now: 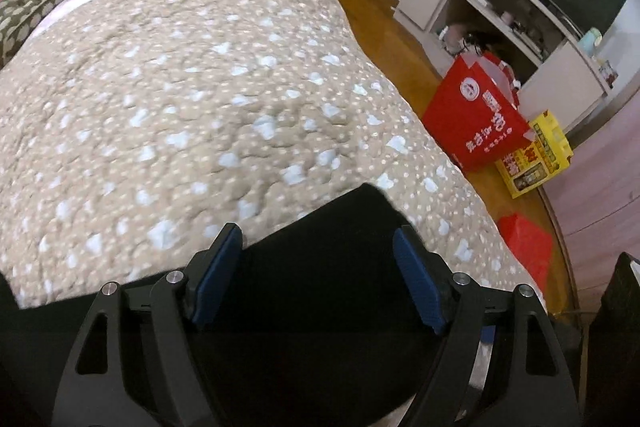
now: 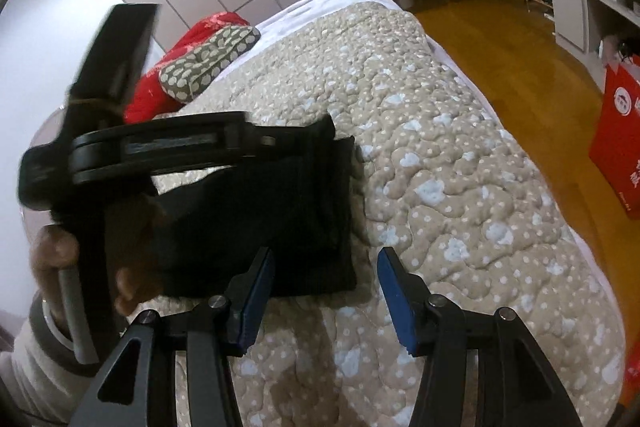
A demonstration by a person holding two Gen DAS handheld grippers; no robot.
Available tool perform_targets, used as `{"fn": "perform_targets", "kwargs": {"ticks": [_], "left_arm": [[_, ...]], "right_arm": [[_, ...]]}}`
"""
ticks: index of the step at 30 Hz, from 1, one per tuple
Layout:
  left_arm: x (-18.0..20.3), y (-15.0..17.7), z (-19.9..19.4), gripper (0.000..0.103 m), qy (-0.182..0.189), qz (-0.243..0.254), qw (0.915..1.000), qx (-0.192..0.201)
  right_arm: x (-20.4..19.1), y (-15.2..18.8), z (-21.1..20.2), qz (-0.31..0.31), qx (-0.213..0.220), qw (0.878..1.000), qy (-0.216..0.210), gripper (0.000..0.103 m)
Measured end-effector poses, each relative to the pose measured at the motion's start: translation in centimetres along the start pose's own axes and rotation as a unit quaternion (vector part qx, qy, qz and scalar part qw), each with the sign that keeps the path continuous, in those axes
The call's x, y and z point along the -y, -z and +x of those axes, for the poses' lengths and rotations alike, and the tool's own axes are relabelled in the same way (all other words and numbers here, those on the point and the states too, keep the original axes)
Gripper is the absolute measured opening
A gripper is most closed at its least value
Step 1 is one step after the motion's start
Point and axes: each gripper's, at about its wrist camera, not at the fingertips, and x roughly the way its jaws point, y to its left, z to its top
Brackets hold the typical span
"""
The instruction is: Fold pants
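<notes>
The black pants lie folded into a compact rectangle on the beige quilted bedspread. In the left wrist view the pants fill the space under and between the fingers. My left gripper is open just above the pants. In the right wrist view the left gripper is seen side-on over the pants' far edge. My right gripper is open and empty, its left blue pad over the pants' near right corner.
A spotted pillow and a red cushion lie at the bed's head. A red bag and a yellow box stand on the wooden floor to the right, before white shelves.
</notes>
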Motion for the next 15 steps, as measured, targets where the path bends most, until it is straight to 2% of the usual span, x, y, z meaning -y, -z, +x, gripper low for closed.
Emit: {"fn": "perform_targets", "kwargs": {"ticks": [4, 6, 8, 9, 10, 13, 15], "left_arm": [[1.9, -0.4, 1.3, 0.078, 0.001, 0.028, 0.9995, -0.014], [2.3, -0.3, 2.4, 0.078, -0.012, 0.044, 0.9986, -0.027], [2.5, 0.0, 2.5, 0.078, -0.018, 0.055, 0.9980, -0.023], [2.5, 0.1, 2.4, 0.074, -0.022, 0.062, 0.9977, -0.019], [2.5, 0.1, 2.5, 0.069, -0.025, 0.062, 0.9976, -0.017], [2.1, -0.1, 2.4, 0.057, -0.015, 0.062, 0.9978, -0.014], [1.7, -0.3, 1.9, 0.039, 0.002, 0.057, 0.9982, -0.015]], "right_arm": [[0.4, -0.2, 0.5, 0.014, 0.009, 1.000, -0.009, 0.052], [0.5, -0.4, 0.9, 0.023, 0.020, 0.999, -0.016, 0.052], [0.5, -0.5, 1.3, 0.030, 0.026, 0.999, -0.022, 0.050], [0.4, -0.5, 1.4, 0.029, 0.030, 0.999, -0.021, 0.046], [0.3, -0.6, 1.6, 0.024, 0.034, 0.999, -0.018, 0.027], [0.3, -0.8, 2.2, 0.031, 0.030, 0.999, -0.034, 0.018], [0.1, -1.2, 2.1, 0.032, 0.028, 0.998, -0.042, 0.016]]}}
